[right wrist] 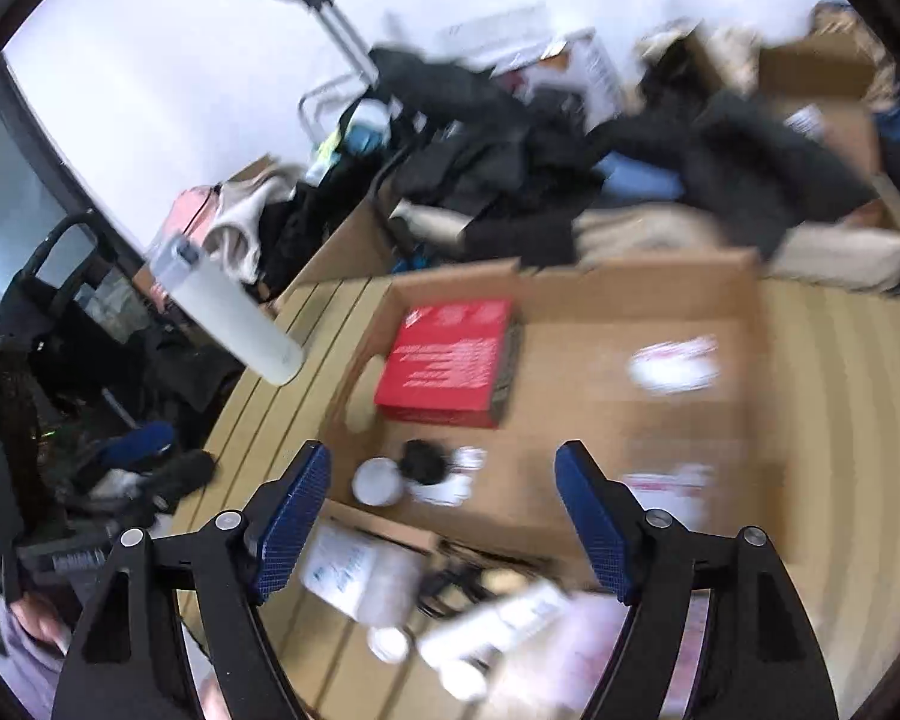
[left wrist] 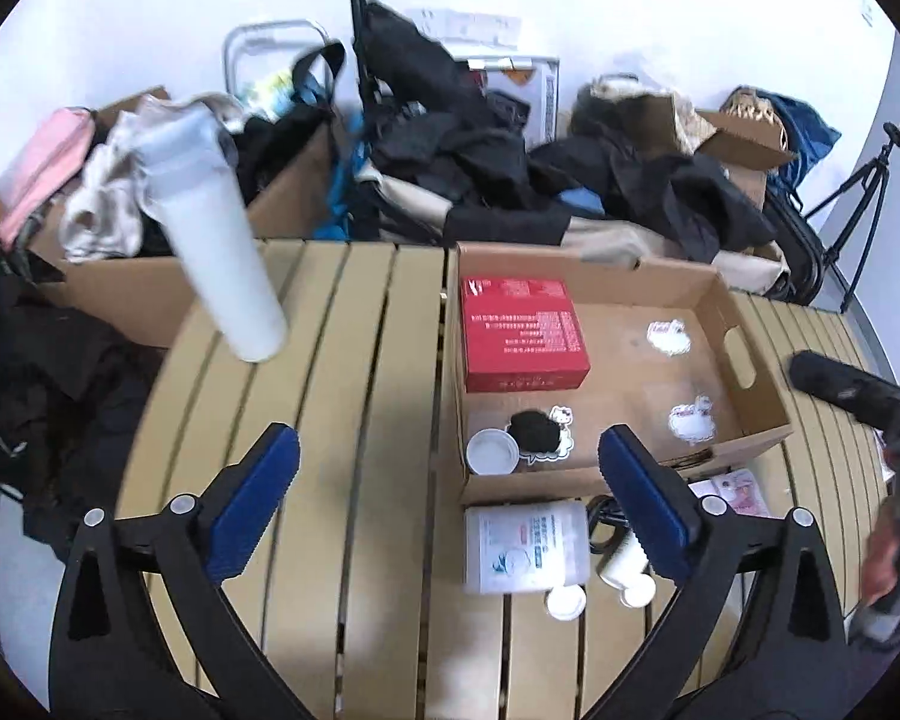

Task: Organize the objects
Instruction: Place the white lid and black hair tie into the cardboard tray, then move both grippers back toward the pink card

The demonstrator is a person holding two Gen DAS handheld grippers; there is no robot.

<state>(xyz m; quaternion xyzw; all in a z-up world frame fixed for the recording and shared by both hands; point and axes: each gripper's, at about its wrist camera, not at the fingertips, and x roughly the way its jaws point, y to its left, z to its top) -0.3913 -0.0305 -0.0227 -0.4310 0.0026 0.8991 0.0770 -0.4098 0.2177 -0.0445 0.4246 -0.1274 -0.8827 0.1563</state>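
A shallow cardboard box point(left wrist: 744, 360) stands on the slatted table point(left wrist: 330, 420). It holds a red box point(left wrist: 522, 333), a white lid point(left wrist: 492, 450), a black wad point(left wrist: 534, 427) and stickers. In front of it lie a white packet point(left wrist: 525, 546), a white tube point(left wrist: 621, 561), caps and a black cable. A tall white bottle point(left wrist: 210, 228) stands at the table's left edge. My left gripper point(left wrist: 450, 516) is open and empty above the table. My right gripper point(right wrist: 444, 534) is open and empty over the box's front edge point(right wrist: 390, 525); the red box point(right wrist: 450, 360) and bottle point(right wrist: 234, 312) also show there.
Cardboard boxes piled with dark clothes point(left wrist: 480, 150) stand behind the table. A tripod point(left wrist: 864, 192) stands at the far right. The other gripper's dark body point(left wrist: 852, 390) shows at the right. Bags and shoes point(right wrist: 138, 462) lie on the floor to the left.
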